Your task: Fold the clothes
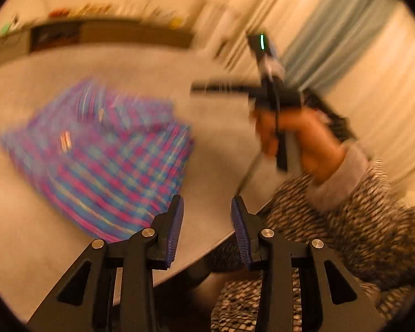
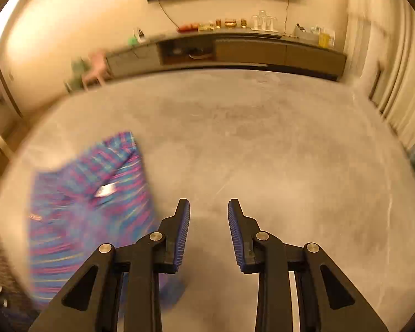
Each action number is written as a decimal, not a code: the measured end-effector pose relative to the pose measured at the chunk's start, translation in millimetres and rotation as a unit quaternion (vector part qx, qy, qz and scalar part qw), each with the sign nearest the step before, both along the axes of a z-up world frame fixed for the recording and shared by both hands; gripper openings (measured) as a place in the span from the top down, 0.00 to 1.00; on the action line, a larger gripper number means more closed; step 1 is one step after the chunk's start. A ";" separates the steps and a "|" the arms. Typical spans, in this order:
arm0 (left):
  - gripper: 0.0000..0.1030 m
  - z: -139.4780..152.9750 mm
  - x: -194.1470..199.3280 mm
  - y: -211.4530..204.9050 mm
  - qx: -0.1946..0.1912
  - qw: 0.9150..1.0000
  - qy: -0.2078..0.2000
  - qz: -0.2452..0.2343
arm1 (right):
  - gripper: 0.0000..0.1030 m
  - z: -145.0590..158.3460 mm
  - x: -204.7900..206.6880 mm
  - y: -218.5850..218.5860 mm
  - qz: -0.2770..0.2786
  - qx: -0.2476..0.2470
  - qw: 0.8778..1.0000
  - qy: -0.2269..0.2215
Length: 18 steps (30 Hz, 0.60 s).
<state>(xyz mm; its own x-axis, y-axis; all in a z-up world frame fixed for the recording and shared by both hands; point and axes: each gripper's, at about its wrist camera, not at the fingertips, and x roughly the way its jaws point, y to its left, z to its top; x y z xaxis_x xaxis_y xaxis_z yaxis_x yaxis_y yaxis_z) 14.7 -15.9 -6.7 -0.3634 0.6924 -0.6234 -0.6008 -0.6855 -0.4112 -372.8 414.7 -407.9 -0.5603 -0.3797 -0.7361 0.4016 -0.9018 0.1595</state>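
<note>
Between folds: both grippers empty, jaws apart.
Left gripper (image 1: 207, 215) and right gripper (image 2: 209, 218) hang over the table (image 2: 262, 138); next, probably pinch an edge of the checked cloth (image 1: 102, 149).

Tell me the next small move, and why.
Probably bring the left gripper down to the plaid cloth's near edge: both grippers' jaws stand open and empty, the cloth lies loose on the table, and the right gripper is over bare table.
</note>
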 end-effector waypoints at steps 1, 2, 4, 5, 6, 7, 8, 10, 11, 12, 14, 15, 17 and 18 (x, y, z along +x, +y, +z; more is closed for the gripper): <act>0.59 4.7 -10.6 -11.2 -0.006 1.000 0.019 0.021 | 0.69 -9.0 18.1 0.3 0.016 -0.020 1.000 0.001; 0.57 3.7 -24.7 -21.6 -0.017 0.998 0.027 0.048 | 0.69 -19.1 31.1 -0.9 0.039 -0.037 0.999 -0.001; 0.57 -12.4 -59.1 -39.6 -0.038 0.995 0.014 0.087 | 0.69 -45.8 55.6 -20.5 0.088 -0.045 0.995 -0.010; 0.57 -24.7 -74.3 -46.6 -0.052 0.994 0.005 0.100 | 0.69 -62.3 64.9 -33.5 0.109 -0.033 0.993 -0.012; 0.57 -35.8 -86.2 -49.5 -0.065 0.992 -0.002 0.110 | 0.69 -73.5 67.0 -44.7 0.122 -0.018 0.992 -0.015; 0.57 -47.8 -96.6 -52.4 -0.074 0.991 -0.012 0.112 | 0.69 -88.5 70.0 -52.6 0.128 0.000 0.992 -0.022; 0.57 -60.6 -101.8 -55.2 -0.079 0.990 -0.020 0.114 | 0.71 -104.3 65.4 -53.3 0.124 0.023 0.991 -0.041; 0.58 -80.8 -110.1 -49.5 -0.094 0.989 -0.030 0.111 | 0.72 -140.2 62.2 -50.2 0.104 0.061 0.988 -0.099; 0.57 -85.6 -109.5 -47.2 -0.098 0.989 -0.026 0.109 | 0.73 -147.1 67.4 -45.5 0.105 0.060 0.988 -0.097; 0.56 -88.3 -107.8 -46.1 -0.099 0.989 -0.019 0.108 | 0.73 -155.3 74.4 -39.5 0.104 0.060 0.987 -0.103; 0.55 -90.3 -109.6 -46.1 -0.094 0.990 -0.021 0.105 | 0.73 -172.3 84.4 -26.5 0.095 0.047 0.987 -0.117; 0.55 -89.6 -109.9 -48.5 -0.091 0.990 -0.025 0.104 | 0.72 -182.3 88.1 -18.4 0.086 0.034 0.988 -0.126; 0.55 -81.4 -108.9 -55.3 -0.075 0.991 -0.028 0.105 | 0.72 -189.6 98.0 -5.8 0.068 0.010 0.991 -0.119; 0.55 -76.9 -105.8 -60.4 -0.066 0.991 -0.029 0.110 | 0.68 -190.5 108.0 -0.7 0.068 -0.006 0.992 -0.105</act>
